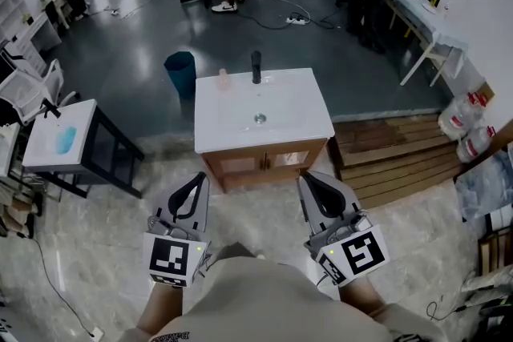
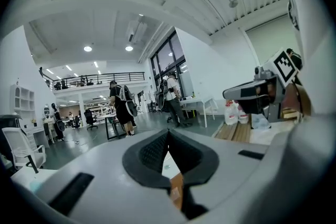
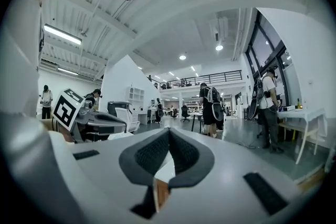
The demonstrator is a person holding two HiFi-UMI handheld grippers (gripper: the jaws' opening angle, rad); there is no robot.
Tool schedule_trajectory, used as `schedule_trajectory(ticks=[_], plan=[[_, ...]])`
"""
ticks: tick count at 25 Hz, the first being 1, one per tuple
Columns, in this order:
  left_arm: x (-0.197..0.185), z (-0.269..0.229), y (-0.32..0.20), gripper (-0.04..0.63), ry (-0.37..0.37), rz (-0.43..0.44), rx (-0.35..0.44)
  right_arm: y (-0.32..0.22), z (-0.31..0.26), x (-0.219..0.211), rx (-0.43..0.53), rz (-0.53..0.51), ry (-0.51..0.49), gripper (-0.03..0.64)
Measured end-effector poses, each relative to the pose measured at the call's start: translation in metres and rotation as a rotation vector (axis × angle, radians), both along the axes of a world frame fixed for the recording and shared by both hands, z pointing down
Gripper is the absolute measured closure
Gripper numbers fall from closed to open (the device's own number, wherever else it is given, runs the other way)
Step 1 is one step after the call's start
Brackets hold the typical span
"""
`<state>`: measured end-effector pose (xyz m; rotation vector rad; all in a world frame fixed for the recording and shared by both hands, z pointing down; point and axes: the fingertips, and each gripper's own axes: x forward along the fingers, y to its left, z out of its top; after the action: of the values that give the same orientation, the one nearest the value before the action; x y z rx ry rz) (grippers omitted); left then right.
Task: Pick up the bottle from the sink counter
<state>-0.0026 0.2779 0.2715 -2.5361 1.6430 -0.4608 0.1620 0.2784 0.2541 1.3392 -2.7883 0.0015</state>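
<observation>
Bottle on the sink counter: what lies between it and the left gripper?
In the head view, a strip of pale floor, the wooden cabinet front and bare white counter top lie between the left gripper and the bottle.

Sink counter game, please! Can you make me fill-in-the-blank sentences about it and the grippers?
In the head view, the bottle stands on the counter to the ___ of the faucet.
The bin behind the counter is coloured ___.
The left gripper and the right gripper both have their jaws ___, with nothing in them.
Missing words: left; blue; shut.
</observation>
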Motion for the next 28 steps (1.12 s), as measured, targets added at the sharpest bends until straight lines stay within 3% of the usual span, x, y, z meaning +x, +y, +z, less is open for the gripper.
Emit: schedule_trajectory(ticks=[13,21,28], plan=[[0.004,0.015,-0.022,0.589,0.0,0.042,-0.002,-0.026,0.017,-0.01,-0.023,-0.006,0.004,0.62],[-0.022,0.017,-0.071,0.589,0.053,0.044,0.007,-0.074,0.02,-0.034,-0.019,0.0,0.023,0.62],[-0.049,0.027,-0.135,0.589,0.05,0.061,-0.016,-0.137,0.029,-0.061,-0.039,0.008,0.046,0.62]])
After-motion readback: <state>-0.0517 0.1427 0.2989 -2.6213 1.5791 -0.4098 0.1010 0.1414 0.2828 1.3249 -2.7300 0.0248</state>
